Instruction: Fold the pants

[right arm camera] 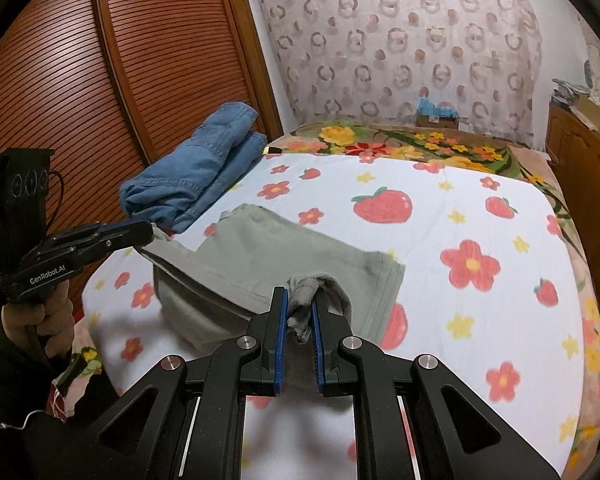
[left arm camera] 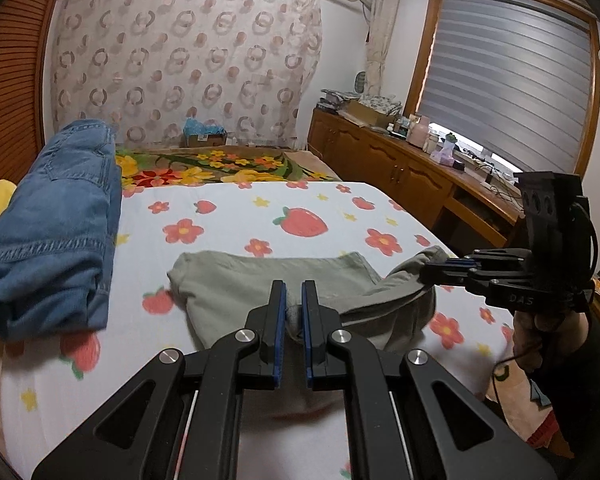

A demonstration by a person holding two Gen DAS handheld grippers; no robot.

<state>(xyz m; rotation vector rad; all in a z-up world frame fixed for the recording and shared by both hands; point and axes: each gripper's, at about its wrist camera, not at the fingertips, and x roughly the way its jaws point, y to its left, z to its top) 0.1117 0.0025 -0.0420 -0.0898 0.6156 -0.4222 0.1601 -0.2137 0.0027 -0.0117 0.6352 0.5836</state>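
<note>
Grey-green pants (left arm camera: 268,280) (right arm camera: 284,256) lie partly folded on the strawberry-print bed sheet (left arm camera: 228,216) (right arm camera: 480,216). My left gripper (left arm camera: 294,286) is shut on one edge of the pants, grey cloth bunched between its blue pads. In the right wrist view it (right arm camera: 146,232) comes in from the left, pinching the pants' near left corner. My right gripper (right arm camera: 300,294) is shut on another bunched grey edge of the pants. In the left wrist view it (left arm camera: 440,266) holds that lifted corner at the right. Both held corners hang raised above the sheet.
Folded blue jeans (left arm camera: 56,220) (right arm camera: 204,172) lie at the bed's left side by a slatted wooden wardrobe (right arm camera: 100,80). A flowered blanket (left arm camera: 204,168) covers the far end. A wooden sideboard (left arm camera: 400,160) with clutter runs along the right wall under the window.
</note>
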